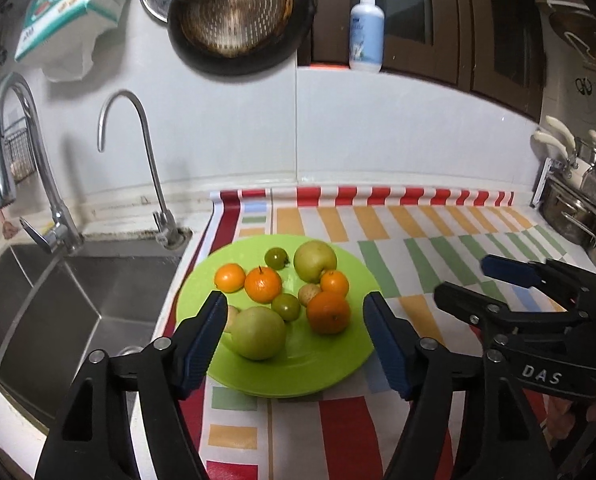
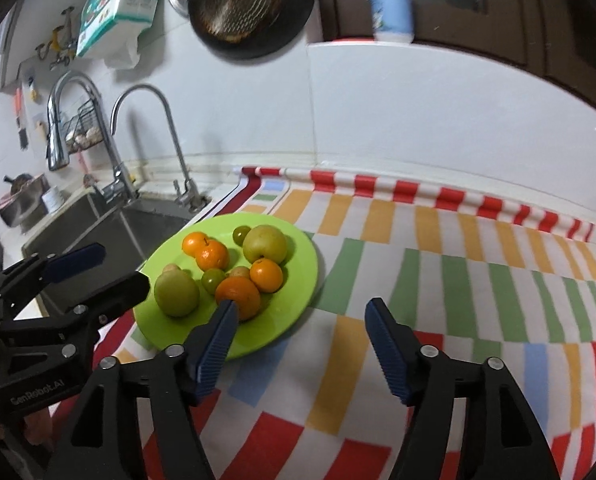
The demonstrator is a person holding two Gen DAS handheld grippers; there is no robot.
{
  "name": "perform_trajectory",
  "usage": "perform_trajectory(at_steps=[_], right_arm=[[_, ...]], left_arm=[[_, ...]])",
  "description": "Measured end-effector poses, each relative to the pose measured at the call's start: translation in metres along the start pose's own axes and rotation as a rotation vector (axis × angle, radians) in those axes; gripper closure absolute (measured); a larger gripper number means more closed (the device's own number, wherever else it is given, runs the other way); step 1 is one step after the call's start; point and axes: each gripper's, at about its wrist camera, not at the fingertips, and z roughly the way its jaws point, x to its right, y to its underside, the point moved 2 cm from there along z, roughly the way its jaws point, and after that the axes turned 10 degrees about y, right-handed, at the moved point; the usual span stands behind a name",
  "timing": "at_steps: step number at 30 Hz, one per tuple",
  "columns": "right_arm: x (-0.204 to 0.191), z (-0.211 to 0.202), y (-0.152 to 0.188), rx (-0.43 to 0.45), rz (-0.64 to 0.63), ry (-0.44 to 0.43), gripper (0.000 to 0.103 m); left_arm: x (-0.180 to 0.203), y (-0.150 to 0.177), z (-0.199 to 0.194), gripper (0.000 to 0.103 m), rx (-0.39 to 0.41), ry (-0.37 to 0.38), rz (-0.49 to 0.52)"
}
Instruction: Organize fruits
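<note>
Counter (image 1: 438, 240) is wearing a striped cloth; sink (image 1: 78, 300) and two taps are sitting at its 9 o'clock side. White wall behind is carrying a hanging pan (image 1: 234, 20) and a soap bottle (image 1: 367, 28). Green plate (image 1: 338, 364) is lying by the sink edge, holding all the fruits (image 1: 282, 300): oranges, apples, small green ones. Left gripper (image 1: 294, 336) is hovering over the plate's 6 o'clock rim, jaws released, gripping nothing. Right gripper (image 2: 298, 344) is hovering at the plate's 4 o'clock, jaws released, empty.
</note>
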Motion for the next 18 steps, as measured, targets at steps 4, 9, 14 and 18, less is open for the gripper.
perform_trajectory(at_steps=[4,9,14,18], right_arm=[[0.005,-0.023,0.006,0.026,0.048,0.066,0.027],[0.005,-0.049,0.019,0.042,0.100,0.147,0.025],[-0.002,-0.075,0.033,0.074,0.123,0.205,0.020],[-0.004,-0.094,0.041,0.094,0.140,0.220,0.019]], left_arm=[[0.000,0.001,-0.012,0.027,0.017,0.013,0.014],[0.001,0.008,-0.029,0.023,0.036,0.049,0.054],[0.004,0.014,-0.048,0.018,0.058,0.072,0.082],[0.008,0.021,-0.063,0.016,0.064,0.071,0.084]])
